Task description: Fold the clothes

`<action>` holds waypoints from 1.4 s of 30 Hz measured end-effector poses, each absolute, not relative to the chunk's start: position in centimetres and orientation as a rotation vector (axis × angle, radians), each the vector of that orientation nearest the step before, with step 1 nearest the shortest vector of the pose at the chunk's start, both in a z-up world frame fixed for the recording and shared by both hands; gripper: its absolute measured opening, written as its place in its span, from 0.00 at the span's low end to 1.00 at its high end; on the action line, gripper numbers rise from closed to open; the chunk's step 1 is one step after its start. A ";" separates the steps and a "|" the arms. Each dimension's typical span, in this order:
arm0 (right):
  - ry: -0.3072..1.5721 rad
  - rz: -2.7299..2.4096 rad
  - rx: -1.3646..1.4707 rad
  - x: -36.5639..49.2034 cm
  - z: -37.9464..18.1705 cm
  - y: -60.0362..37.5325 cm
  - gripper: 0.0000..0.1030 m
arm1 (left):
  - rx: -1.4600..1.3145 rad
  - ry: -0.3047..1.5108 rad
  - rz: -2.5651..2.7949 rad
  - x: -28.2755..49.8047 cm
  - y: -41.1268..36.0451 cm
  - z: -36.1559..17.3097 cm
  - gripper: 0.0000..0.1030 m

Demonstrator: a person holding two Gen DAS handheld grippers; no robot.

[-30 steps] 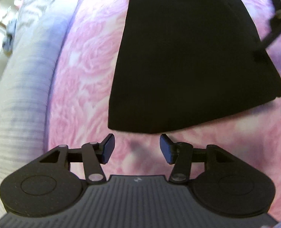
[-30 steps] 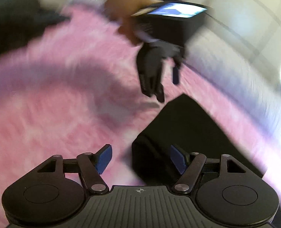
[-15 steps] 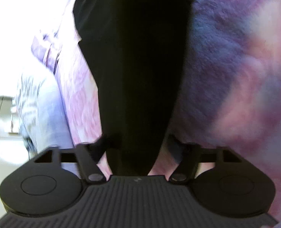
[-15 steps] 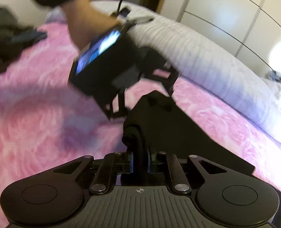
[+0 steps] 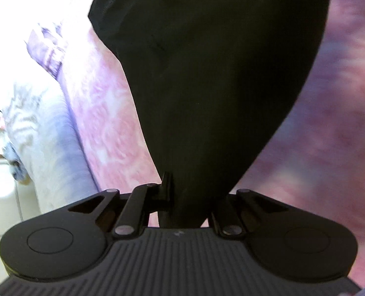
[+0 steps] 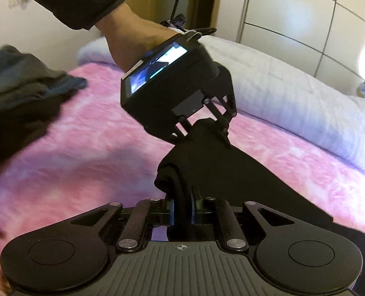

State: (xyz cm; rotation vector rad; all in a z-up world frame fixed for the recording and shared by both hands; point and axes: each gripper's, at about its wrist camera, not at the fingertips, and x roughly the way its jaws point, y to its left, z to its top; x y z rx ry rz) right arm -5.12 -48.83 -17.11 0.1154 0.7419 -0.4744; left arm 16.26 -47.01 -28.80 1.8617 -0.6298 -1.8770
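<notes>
The right claw (image 6: pixel 182 209) is clenched on a bunched edge of the black garment (image 6: pixel 221 170), lifted above the pink bed cover (image 6: pixel 83 153). The left claw (image 6: pixel 202 128), gripped from above by a sleeved hand (image 6: pixel 138 42), angles downward and pinches the same garment's neighbouring corner, the cloth spanning between them.

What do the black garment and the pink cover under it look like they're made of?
Black garment: soft matte fabric, probably a knit; it bunches limply between the right gripper fingers. Pink cover: plush, fleece-like pile with a swirled, mottled nap. Exact fibres can't be told.
</notes>
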 end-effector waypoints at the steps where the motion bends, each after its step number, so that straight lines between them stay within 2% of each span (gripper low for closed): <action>1: 0.728 -0.455 0.138 -5.2 -16.7 -48.5 0.10 | 1.894 -0.598 -1.872 16.3 -46.7 -28.2 0.07; 4: 0.656 -0.431 0.244 -7.0 -15.2 -49.6 0.10 | 1.944 -0.489 -1.853 15.3 -48.0 -25.6 0.09; 10: 0.459 -0.497 0.469 -17.3 -10.8 -57.7 0.10 | 1.946 -0.359 -1.847 8.7 -58.1 -17.9 0.14; 12: 0.411 -0.530 0.525 -21.7 -9.5 -60.9 0.10 | 1.948 -0.338 -1.856 5.8 -62.0 -15.6 0.22; 16: 0.341 -0.642 0.592 -30.7 -8.6 -66.3 0.10 | 1.867 -0.431 -1.884 -1.2 -69.8 -13.3 0.35; 18: 0.304 -0.724 0.655 -35.1 -9.8 -68.8 0.10 | 1.774 -0.420 -1.905 -4.5 -73.8 -13.5 0.40; 23: 0.267 -0.949 0.907 -43.8 -18.9 -74.9 0.12 | 1.571 -0.216 -1.921 -9.4 -80.7 -16.3 0.42; 25: 0.250 -1.038 1.008 -47.3 -22.5 -77.4 0.23 | 1.549 -0.097 -1.938 -9.9 -81.3 -18.6 0.42; 29: 0.131 -1.079 1.176 -50.4 -25.9 -78.0 0.28 | 1.548 0.158 -1.966 -9.9 -81.7 -23.3 0.42; 31: 0.072 -1.090 1.214 -50.9 -26.2 -77.5 0.38 | 1.508 0.263 -1.960 -10.4 -82.9 -25.2 0.42; 32: 0.029 -1.094 1.242 -51.2 -26.3 -77.2 0.49 | 1.478 0.319 -1.955 -10.5 -83.7 -26.2 0.42; 33: -0.013 -1.098 1.269 -51.4 -26.3 -77.0 0.54 | 1.439 0.382 -1.954 -10.5 -85.1 -26.9 0.42; 34: -0.051 -1.104 1.298 -51.5 -26.5 -76.9 0.54 | 1.393 0.456 -1.951 -10.6 -86.4 -27.5 0.42; 38: -0.130 -1.135 1.378 -51.9 -27.5 -77.3 0.53 | 1.241 0.688 -1.940 -10.8 -90.7 -29.6 0.39; 39: -0.127 -1.141 1.378 -52.0 -27.5 -77.4 0.38 | 1.197 0.756 -1.951 -10.7 -91.3 -30.2 0.38; 40: -0.109 -1.147 1.368 -51.9 -27.3 -77.3 0.24 | 1.152 0.824 -1.964 -10.7 -91.9 -30.8 0.29; 41: -0.090 -1.152 1.357 -51.8 -27.1 -77.3 0.17 | 1.121 0.887 -1.985 -10.7 -92.3 -31.4 0.12; 42: -0.072 -1.157 1.347 -51.6 -26.9 -77.3 0.14 | 1.124 0.902 -1.990 -10.9 -92.2 -31.3 0.09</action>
